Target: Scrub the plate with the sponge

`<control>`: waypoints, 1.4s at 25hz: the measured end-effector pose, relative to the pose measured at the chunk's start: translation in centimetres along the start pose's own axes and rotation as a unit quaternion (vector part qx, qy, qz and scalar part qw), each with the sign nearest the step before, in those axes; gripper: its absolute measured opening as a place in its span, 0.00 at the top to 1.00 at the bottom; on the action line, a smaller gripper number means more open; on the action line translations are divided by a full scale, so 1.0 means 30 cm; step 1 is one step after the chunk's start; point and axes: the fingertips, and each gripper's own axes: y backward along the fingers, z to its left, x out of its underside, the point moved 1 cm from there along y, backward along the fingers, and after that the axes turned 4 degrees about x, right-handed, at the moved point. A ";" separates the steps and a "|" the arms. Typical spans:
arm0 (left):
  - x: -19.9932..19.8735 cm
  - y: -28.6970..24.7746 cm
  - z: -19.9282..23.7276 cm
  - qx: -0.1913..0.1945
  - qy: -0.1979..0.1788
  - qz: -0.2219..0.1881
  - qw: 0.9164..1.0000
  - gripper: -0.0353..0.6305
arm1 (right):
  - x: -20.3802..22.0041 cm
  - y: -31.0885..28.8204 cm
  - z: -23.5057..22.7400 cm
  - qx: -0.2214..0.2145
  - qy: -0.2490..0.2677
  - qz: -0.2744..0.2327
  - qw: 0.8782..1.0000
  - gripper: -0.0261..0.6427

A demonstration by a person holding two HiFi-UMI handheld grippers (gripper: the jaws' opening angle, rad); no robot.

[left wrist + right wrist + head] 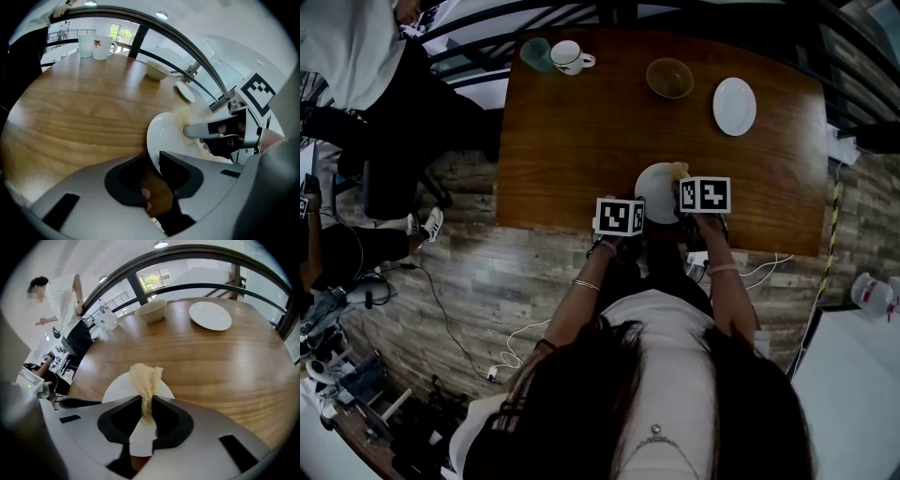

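A small white plate [654,199] is tilted up at the near edge of the wooden table [581,141]. My left gripper [155,165] is shut on the plate's [165,137] lower rim. A pale yellow sponge [145,376] is pinched and folded between the jaws of my right gripper [146,405], which is shut on it. The sponge [188,118] lies against the plate's face near its upper edge. In the right gripper view the plate [115,389] shows behind the sponge. In the head view the sponge [679,171] sits at the plate's far right rim.
Farther back on the table are a second white plate [734,105], a tan bowl [669,78], a white mug [570,57] and a teal cup [536,53]. A person [356,56] stands beyond the table's left end. Cables lie on the floor.
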 end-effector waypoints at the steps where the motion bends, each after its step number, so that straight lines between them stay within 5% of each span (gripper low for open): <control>1: 0.000 -0.001 -0.002 0.000 0.001 -0.001 1.000 0.80 | 0.007 -0.005 0.020 -0.003 0.009 0.003 1.000 0.83; 10: 0.000 0.003 0.011 -0.003 0.004 -0.001 1.000 0.82 | 0.090 -0.063 0.250 -0.127 0.015 0.073 0.989 0.84; 14: 0.002 0.003 0.011 0.003 0.016 -0.005 1.000 0.82 | 0.092 -0.049 0.192 -0.115 0.002 0.075 0.991 0.84; 20: -0.002 0.008 0.010 0.005 0.017 -0.007 1.000 0.81 | 0.084 0.022 0.008 -0.011 0.024 0.046 0.999 0.83; 24: -0.004 0.002 0.014 0.006 0.021 -0.006 1.000 0.81 | 0.080 0.022 0.001 0.007 0.029 0.021 0.999 0.84; 30: -0.005 0.001 0.010 0.007 0.016 0.003 1.000 0.81 | 0.113 -0.027 0.208 -0.048 0.089 0.028 0.995 0.84; 35: 0.004 -0.003 0.002 -0.001 0.003 0.004 1.000 0.83 | 0.135 -0.032 0.221 -0.078 0.061 0.036 0.994 0.84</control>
